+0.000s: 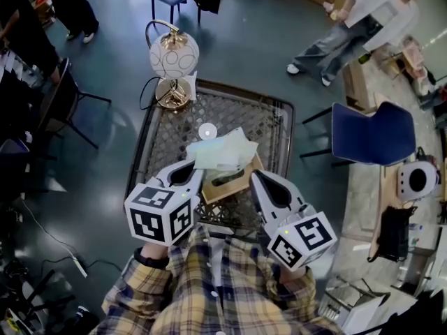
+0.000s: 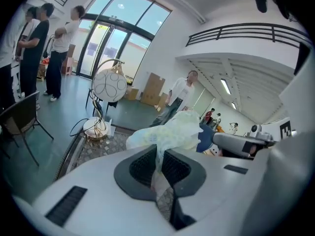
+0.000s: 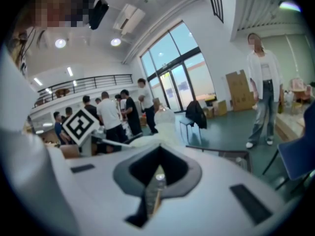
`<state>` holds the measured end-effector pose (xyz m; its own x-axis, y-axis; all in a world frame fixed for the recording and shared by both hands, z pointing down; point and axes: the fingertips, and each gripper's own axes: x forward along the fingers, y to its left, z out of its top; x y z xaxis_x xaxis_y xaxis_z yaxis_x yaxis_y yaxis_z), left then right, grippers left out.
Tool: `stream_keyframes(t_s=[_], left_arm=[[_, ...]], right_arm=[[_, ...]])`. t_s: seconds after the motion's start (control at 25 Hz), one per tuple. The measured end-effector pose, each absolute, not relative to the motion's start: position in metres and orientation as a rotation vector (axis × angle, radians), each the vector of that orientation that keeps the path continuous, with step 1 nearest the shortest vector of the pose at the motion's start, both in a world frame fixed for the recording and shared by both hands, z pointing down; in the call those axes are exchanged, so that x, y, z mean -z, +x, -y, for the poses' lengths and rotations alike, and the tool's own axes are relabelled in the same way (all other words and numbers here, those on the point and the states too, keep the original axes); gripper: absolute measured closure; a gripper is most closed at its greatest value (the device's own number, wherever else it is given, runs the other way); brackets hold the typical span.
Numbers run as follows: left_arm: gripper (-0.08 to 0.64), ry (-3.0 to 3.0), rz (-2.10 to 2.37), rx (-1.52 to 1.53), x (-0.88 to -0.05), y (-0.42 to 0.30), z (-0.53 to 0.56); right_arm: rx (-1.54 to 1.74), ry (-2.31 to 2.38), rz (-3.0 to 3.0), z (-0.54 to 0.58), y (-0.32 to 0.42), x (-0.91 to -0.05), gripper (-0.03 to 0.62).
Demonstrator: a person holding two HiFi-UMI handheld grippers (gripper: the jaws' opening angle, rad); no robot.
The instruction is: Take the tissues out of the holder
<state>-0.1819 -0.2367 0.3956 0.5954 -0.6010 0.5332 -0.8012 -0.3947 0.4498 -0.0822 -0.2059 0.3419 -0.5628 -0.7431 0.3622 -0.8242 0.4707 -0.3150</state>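
Tearing looks like the first hazard: at the left, the left tool [image 2: 160, 154] is clamped tight on a thin twist of the tissues [image 1: 222, 152], whose pale crumpled bulk billows above the jaws and sits over the brown holder [image 1: 234, 185] on the near part of the mesh tabletop [image 1: 167, 135]. Only a narrow pinch carries the load, so a sharp pull could rip that twist off and leave the rest of the wad behind, or let it slide out of the pads. In the middle, the lower end of the tissues seems to run down into the holder, though the wad hides the opening. If the sheets snag there, the light holder could lift or tip with them. At the right, the right tool [image 1: 257, 178] is closed on a thin tan edge, apparently the holder's wall, bracing it. That hold looks shallow, and I judge that a slip there would free the holder to slide toward the tabletop's near edge.
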Motion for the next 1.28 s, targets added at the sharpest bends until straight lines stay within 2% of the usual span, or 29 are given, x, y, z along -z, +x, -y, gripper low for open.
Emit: stream_keyframes(t_s=[0.76,1.28], left_arm=[[0.535,2.202,1.169,-0.284,-0.35,-0.193,0.233],[0.535,2.212,1.156,-0.3,-0.352,-0.192,0.233]], right_arm=[[-0.629,1.36,2.569,0.206,-0.087,-0.33,0.583],[-0.64,1.358,2.567,0.209,-0.086,-0.335,0.583]])
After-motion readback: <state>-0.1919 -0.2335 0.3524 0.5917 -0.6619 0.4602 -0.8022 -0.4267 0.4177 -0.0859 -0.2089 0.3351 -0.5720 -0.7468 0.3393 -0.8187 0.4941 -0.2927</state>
